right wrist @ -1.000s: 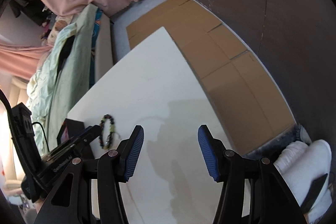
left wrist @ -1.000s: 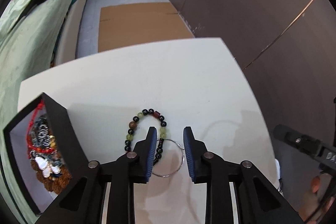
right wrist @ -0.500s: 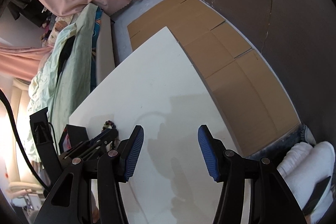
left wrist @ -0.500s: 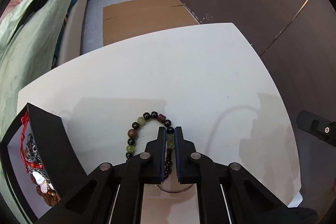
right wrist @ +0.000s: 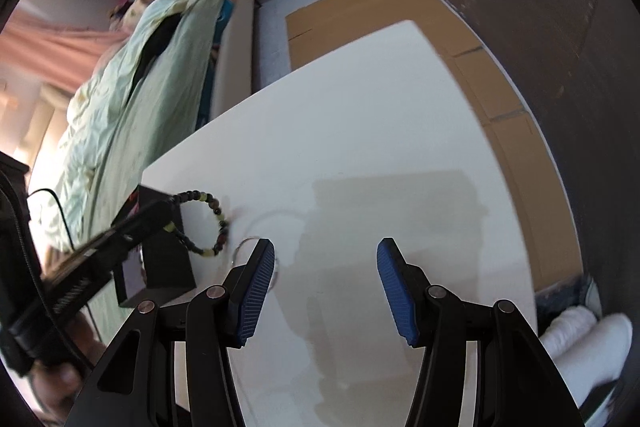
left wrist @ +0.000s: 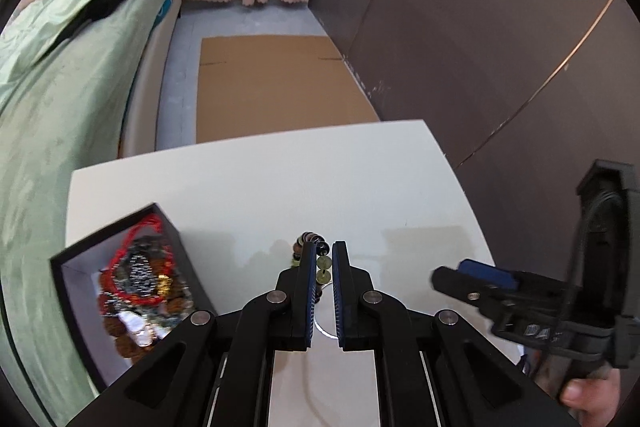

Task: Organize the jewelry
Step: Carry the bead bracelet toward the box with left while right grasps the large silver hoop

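The left wrist view shows the beaded bracelet (left wrist: 317, 262) pinched between the two blue pads of the left gripper (left wrist: 323, 269), hanging just above the white table (left wrist: 280, 187), with a thin wire ring (left wrist: 320, 327) lying under it. The bracelet looks light and floppy, and its round beads may be slippery, so I think a firm pinch across the string of beads, like this one, is best. The black box (left wrist: 188, 267) full of jewelry sits close by on the left, and the right gripper (right wrist: 326, 281) waits on the right with its fingers apart and nothing in them.
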